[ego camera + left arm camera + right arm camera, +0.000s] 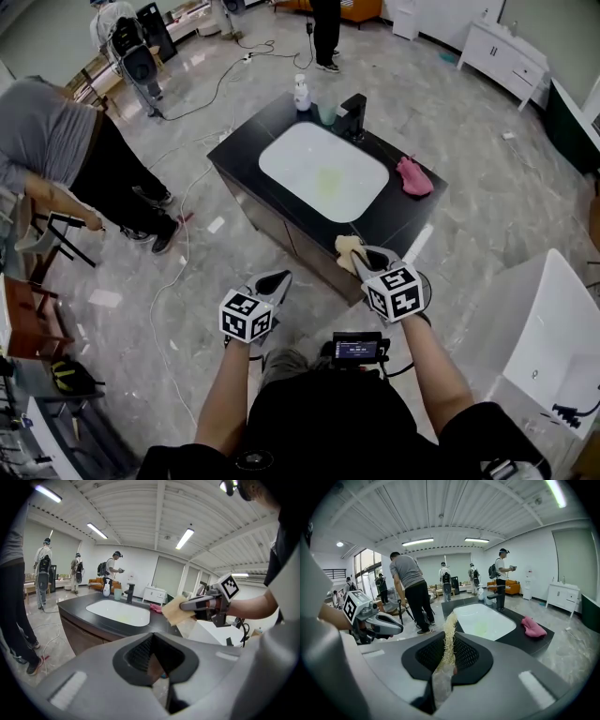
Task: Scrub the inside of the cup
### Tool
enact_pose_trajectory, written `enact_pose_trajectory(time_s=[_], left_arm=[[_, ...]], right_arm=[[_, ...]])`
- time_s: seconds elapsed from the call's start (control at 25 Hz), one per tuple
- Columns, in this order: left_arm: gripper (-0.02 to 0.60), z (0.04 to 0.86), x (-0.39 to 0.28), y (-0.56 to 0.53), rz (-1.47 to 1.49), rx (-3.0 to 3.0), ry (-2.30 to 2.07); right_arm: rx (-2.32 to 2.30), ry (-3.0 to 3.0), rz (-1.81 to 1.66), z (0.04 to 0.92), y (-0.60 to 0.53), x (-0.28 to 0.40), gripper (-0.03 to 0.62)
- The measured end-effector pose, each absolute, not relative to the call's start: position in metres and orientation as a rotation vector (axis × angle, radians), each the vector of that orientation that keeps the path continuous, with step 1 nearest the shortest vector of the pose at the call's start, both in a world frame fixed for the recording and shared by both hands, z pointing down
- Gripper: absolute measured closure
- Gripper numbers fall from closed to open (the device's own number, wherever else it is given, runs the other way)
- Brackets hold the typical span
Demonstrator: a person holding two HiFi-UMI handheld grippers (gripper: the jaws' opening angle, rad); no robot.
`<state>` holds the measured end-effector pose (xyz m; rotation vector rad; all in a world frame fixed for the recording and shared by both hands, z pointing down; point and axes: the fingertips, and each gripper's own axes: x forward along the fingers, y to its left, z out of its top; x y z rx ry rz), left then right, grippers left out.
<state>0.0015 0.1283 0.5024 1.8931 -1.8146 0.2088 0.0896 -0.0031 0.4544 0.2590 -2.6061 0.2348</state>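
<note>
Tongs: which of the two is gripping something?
The right tongs, shut on a tan scrub pad. The left tongs are shut with nothing between them.

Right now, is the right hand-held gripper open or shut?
Shut: the right hand-held gripper has its jaws pressed together on a tan scrubbing pad.

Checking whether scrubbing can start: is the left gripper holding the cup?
No, the left gripper is shut on nothing, and the green cup stands on the counter beside the faucet.
</note>
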Motion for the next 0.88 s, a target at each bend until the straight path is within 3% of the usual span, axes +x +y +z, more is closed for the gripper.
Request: enact_pose_trajectory(time_s=[0.32, 0.88], left_arm=[[0.581, 0.516, -0.027, 0.089, 0.223, 1.917, -1.79], [0.581, 0.521, -0.147, -0.026, 0.238, 2.095, -1.562]], right_arm=[[0.338, -2.587, 0.277, 0.467, -0.035, 0.071, 0.549], [0.664, -2.469, 0.358, 0.483, -0.116, 0.001, 0.549]])
